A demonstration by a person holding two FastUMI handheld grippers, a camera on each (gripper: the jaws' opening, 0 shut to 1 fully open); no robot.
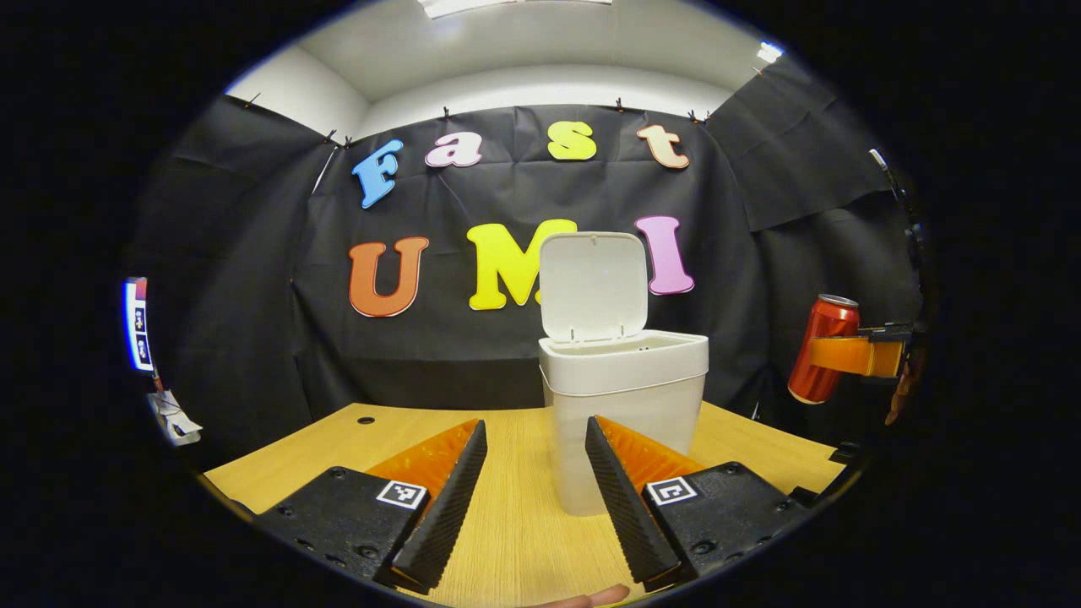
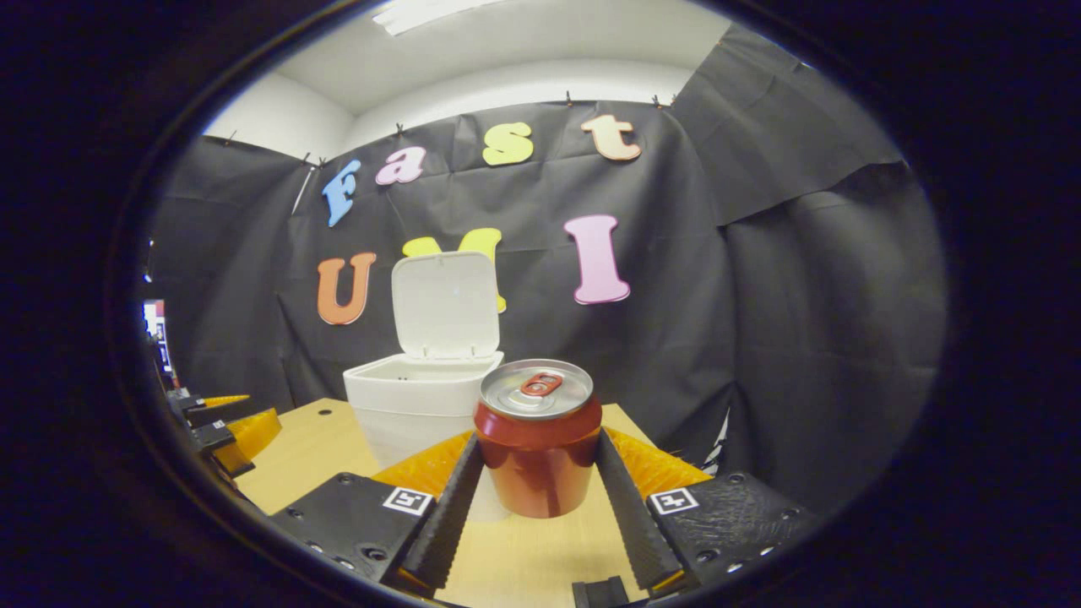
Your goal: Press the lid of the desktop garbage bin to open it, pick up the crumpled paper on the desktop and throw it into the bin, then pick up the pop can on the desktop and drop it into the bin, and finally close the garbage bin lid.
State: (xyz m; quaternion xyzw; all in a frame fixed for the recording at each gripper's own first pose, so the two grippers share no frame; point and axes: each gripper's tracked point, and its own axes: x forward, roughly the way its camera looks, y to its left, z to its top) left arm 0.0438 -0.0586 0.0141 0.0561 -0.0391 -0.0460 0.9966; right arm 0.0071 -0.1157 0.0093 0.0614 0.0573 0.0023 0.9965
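Right gripper [image 2: 540,481]: clamped on the pop can [image 2: 538,447], upright between both fingers, lifted clear of the table [image 2: 312,456]; can's base partly hidden.
Garbage bin [image 2: 420,397]: ahead-left of the can, lid [image 2: 445,304] raised; interior unseen.
Left gripper [image 1: 535,473]: fingers spread, empty, the bin [image 1: 623,397] just ahead.

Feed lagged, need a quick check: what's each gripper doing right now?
Left gripper: open, holding nothing, facing the bin.
Right gripper: shut on the pop can, lifted off the table.
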